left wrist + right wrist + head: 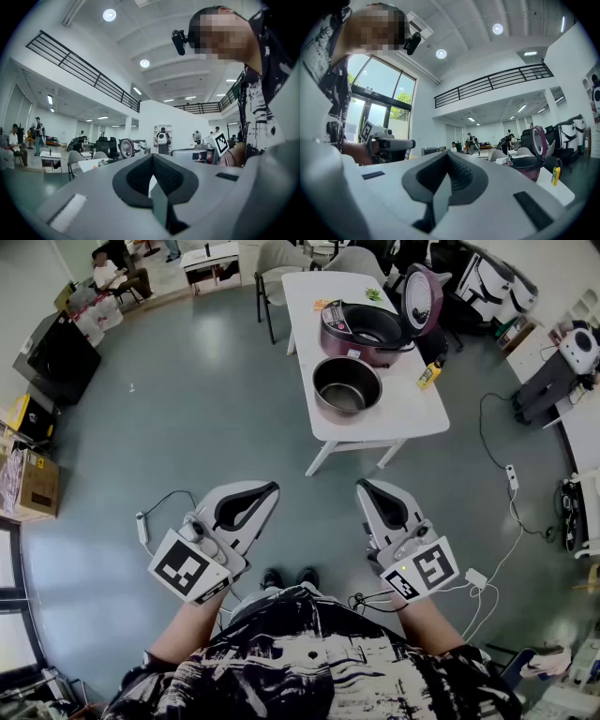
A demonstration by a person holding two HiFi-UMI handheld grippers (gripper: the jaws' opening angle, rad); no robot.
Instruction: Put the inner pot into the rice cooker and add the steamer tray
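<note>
One rice cooker (362, 332), one inner pot (347, 386)

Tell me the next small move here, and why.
Probably step forward to the table. The inner pot sits there beside the open rice cooker, while the left tongs and right tongs are shut and empty, held well short of it.

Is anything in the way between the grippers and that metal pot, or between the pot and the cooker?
Nothing visible. Only bare floor separates the left gripper and right gripper from the table. The inner pot sits right beside the rice cooker, whose lid stands open, with nothing between them.
</note>
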